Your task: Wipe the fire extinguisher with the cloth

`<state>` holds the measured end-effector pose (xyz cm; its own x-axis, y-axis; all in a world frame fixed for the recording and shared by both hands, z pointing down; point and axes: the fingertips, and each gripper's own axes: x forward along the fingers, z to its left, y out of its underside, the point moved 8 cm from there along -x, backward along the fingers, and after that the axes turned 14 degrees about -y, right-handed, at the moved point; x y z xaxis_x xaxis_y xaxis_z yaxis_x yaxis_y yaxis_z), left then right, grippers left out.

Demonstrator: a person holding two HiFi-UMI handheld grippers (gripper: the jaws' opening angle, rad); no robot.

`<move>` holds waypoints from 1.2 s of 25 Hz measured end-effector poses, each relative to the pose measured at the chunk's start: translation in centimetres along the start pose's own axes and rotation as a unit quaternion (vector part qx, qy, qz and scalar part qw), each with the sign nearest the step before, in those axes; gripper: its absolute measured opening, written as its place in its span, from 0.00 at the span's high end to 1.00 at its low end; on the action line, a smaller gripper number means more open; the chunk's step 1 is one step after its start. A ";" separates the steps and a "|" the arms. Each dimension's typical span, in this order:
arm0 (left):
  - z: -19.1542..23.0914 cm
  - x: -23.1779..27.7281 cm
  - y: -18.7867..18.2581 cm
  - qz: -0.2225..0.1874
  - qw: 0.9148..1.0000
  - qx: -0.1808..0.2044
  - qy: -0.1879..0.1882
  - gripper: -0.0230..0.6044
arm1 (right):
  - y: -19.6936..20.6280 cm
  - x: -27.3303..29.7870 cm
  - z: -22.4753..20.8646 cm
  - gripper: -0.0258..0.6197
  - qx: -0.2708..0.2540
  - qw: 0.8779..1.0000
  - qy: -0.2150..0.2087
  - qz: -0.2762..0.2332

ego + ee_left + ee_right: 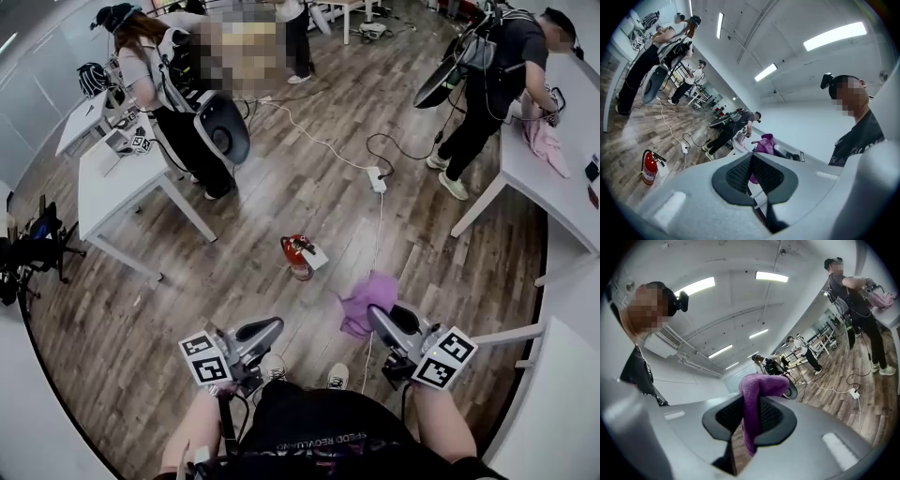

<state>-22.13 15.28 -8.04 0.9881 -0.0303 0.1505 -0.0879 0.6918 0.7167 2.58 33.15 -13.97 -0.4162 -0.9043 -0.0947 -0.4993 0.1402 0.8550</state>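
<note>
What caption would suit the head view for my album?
Right tongs grip a soft purple cloth near a red fire extinguisher on the wood-plank floor.

The fire extinguisher (296, 251) is red with a black head and a white tag, the cloth (368, 300) purple, the left gripper (270, 328) and right gripper (379, 319) grey with black-and-white square-marked cubes, the floor (281, 187) brown wood-plank, and the table (112, 187) white.
</note>
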 end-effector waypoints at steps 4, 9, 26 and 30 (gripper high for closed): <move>-0.9 0.1 1.5 -0.011 1.000 -0.008 -0.021 0.96 | -0.6 -0.5 -1.1 0.86 0.000 1.000 -0.020 0.017; -0.5 0.3 2.2 -0.016 0.999 -0.022 -0.042 0.96 | -1.2 0.0 -3.0 0.86 0.008 0.999 -0.028 0.027; 9.2 2.8 -6.5 -0.047 0.997 -0.043 -0.052 0.96 | -5.0 12.7 -11.7 0.86 0.004 0.996 -0.038 0.075; 11.5 3.3 -8.3 -0.047 0.997 -0.042 -0.055 0.96 | -5.8 15.6 -13.6 0.86 0.000 0.996 -0.040 0.078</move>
<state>-19.61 1.15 -5.68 0.9715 -0.1736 0.1613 0.0205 0.7397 0.6726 9.33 12.75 -13.45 -0.5475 -0.8368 -0.0017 -0.4241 0.2758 0.8626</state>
